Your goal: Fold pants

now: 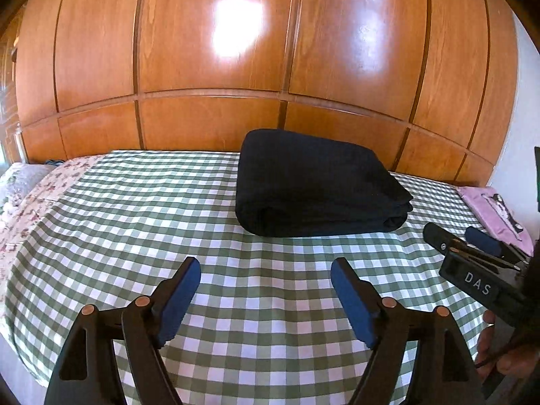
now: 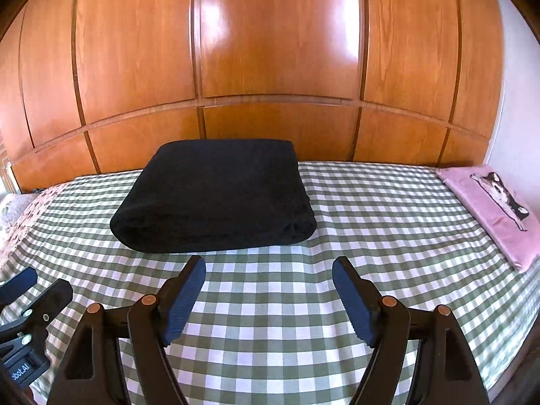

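Lying folded on checked bedspread point(image 2: 337, 202), black pants point(image 2: 216, 195), fold layers indistinct, both claws point(image 1: 265, 290) point(image 2: 270, 290) released, empty.

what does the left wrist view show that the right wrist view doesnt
Only the left wrist view shows the right tool from the side, at its right edge, with the "DAS" label and part of the hand holding it.

Only the right wrist view shows the left tool at its left edge, and the husky print on the pink cloth clearly.

Both show the folded black pants lying on the green checked bedspread before the wooden wardrobe, with each view's own tool open and empty.
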The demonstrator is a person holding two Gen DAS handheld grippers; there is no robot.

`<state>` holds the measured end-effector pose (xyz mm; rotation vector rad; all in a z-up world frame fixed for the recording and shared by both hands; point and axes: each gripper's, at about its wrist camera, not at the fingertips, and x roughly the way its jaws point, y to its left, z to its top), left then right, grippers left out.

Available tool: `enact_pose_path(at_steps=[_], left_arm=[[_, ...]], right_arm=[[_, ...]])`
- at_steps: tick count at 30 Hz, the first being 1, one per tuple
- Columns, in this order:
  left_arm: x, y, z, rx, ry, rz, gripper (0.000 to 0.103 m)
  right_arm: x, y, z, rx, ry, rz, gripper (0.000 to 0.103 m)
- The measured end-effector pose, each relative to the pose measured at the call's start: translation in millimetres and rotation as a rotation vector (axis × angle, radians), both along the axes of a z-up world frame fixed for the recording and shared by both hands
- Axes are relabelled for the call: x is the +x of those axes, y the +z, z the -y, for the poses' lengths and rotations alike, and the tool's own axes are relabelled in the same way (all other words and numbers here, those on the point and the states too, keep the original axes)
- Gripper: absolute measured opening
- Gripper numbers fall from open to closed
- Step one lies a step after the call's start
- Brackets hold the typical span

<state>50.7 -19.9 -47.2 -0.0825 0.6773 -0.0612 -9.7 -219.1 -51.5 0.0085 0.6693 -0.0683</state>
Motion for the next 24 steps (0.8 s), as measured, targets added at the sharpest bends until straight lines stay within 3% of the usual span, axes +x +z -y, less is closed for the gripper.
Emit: enact_pose_path(at_steps=[11,16,24], left_arm=[[-2.0,4.4,-5.0,-0.027,0.052,-0.002,0.082],[-3.6,6.2,-6.4,0.019,0.08,0.009,0.082],[-6.1,10.1,-7.4,0.014,0.08,0.021,0.082]], right_arm=[[-2.7,0.4,-4.8,-0.011,0.016,0.012,0.078],[-3.8,-0.8,-7.4,-0.018,0.016,0.012,0.078],[-6.8,-1.4,-10.8,-0.022,0.024,0.01,0.078]])
